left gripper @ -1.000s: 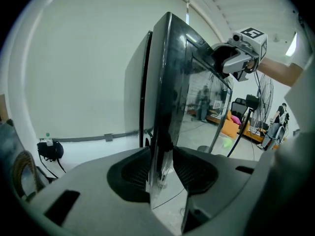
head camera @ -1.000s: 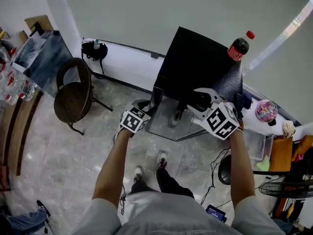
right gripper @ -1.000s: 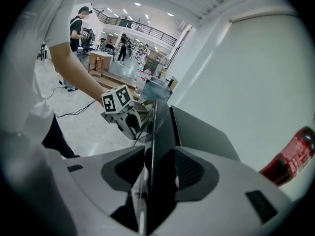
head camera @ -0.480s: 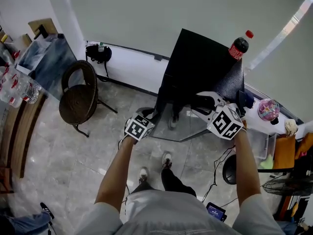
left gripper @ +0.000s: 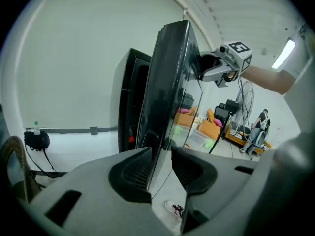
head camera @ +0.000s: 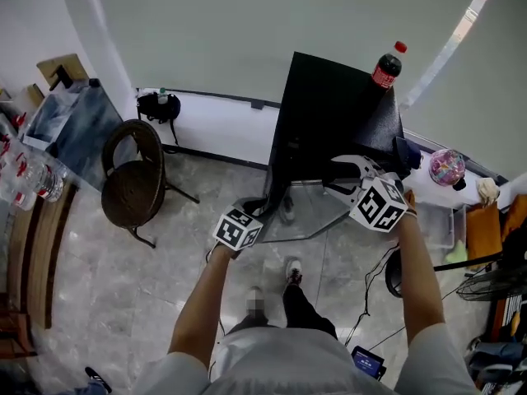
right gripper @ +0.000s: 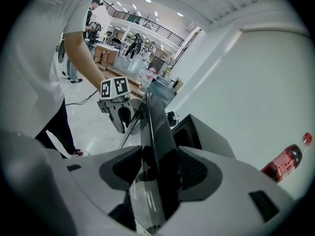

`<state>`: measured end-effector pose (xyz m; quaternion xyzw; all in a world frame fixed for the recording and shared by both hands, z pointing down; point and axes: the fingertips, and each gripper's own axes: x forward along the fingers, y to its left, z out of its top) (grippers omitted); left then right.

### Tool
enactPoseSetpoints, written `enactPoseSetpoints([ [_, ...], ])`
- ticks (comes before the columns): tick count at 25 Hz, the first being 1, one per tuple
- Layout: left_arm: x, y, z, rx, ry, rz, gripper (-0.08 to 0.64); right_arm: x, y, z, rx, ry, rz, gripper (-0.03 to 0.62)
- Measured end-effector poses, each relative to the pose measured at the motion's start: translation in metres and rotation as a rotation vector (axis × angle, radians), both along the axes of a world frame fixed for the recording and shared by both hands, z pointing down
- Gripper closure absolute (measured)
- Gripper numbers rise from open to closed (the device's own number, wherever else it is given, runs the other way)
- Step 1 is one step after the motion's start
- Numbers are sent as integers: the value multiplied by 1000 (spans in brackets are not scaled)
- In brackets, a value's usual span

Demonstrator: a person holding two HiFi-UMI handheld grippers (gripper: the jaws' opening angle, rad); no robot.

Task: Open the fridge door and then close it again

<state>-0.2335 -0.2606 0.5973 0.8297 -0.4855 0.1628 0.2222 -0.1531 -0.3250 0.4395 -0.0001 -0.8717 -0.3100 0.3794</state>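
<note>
A small black fridge (head camera: 338, 109) is set against the wall, and its glass fridge door (head camera: 306, 212) is swung well out from the front of the fridge, over the floor (head camera: 123, 303). The door's outer edge, the one farthest from the fridge, is taken low down between the jaws of the left gripper (left gripper: 161, 159). These jaws have just been closing and are clamped on that edge. Higher up, the door's top edge is straddled by the right gripper (right gripper: 160, 166). Its jaws have just been opening and are held apart, one on each side of the door, with the dark edge between them. A cola bottle (head camera: 385, 66) is stood upright on top of the fridge, at its far right corner. A dark round chair (head camera: 132, 183) is placed to the left of the fridge, well apart from it.
</note>
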Motion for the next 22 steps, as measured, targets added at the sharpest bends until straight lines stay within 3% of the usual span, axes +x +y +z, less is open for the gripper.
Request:
enactPoseSetpoints([
  [3,-5,9,-3,28,-13,13,449,4,6,2,-4,20,-2,367],
  [5,-9,11,-11,52,1,26,400,5,9,1,-23,17,-5,367],
  [9,-9,11,-31,109,39,115,325,9,13,-2,-39,-9,-1,367],
  [15,11,14,-56,169,72,236,314,13,18,-1,-34,-14,-7,364],
  [18,18,18,-60,167,68,241,314,15,23,-1,-28,-17,-10,364],
  [22,20,21,-62,169,82,180,338,16,27,-2,-8,-30,-15,364],
])
